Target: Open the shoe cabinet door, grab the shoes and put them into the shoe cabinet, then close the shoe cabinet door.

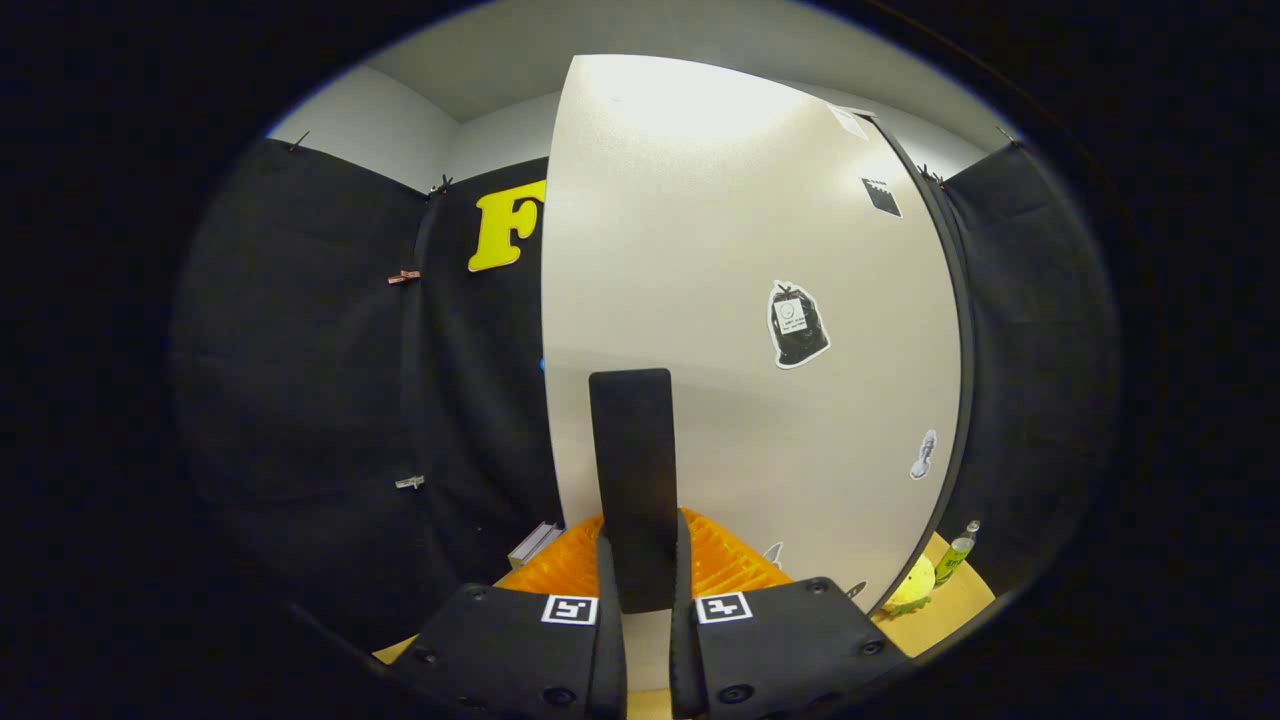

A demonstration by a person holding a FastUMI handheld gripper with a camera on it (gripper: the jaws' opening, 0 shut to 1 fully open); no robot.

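We have the gripper (pixel 640 575) clenched on the flat black rectangular handle (pixel 632 470) of the tall off-white shoe cabinet door (pixel 700 300); both fingers (pixel 606 600) press against the sides of the handle's lower end, with the handle rising upright between them. By our reading, this is a door step of the task. Whether the door is being pulled open or pushed closed we cannot tell from this moment, and no shoes are visible to settle it.

Either way, the next move calls for us to keep the grasp firm and carry the handle along the arc of the hinge, not in a straight line, so the fingers do not slide off the smooth slab.

The door stands right ahead of the fingers, a plain matte panel with a dark strip along its right edge and a few small stickers, the largest a black bag-shaped one (pixel 797 323). Behind the fingers at the door's foot lies a ridged orange plastic piece (pixel 725 560). To the right, on the tan counter (pixel 950 600), sit a yellow soft item (pixel 912 588) and a small green bottle (pixel 958 553).
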